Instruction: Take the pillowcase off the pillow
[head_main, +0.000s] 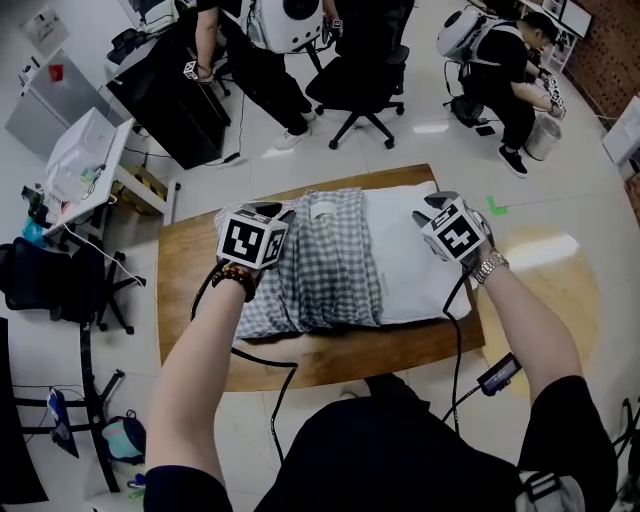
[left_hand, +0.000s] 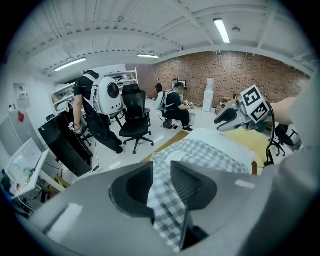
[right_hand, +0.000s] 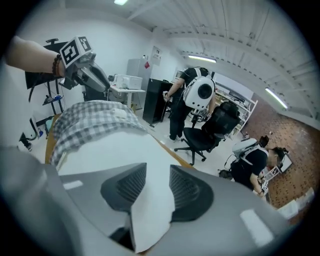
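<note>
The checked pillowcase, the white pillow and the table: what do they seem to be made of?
Pillowcase: woven cloth, likely cotton, matte; grey-white checks, soft folds.
Pillow: white fabric, matte, puffy; filling unseen.
Table: wood or wood-look board, smooth brown with slight sheen.

Left forearm (head_main: 195, 370) and right forearm (head_main: 530, 330) reach forward, well apart. Left gripper (head_main: 264, 211) pitched down; fingers (left_hand: 190, 184) parted, pillowcase (left_hand: 167, 210) loose between them. Right gripper (head_main: 432, 207) same pitch; fingers (right_hand: 125, 187) parted, pillow (right_hand: 150, 210) corner between, not pinched.
</note>
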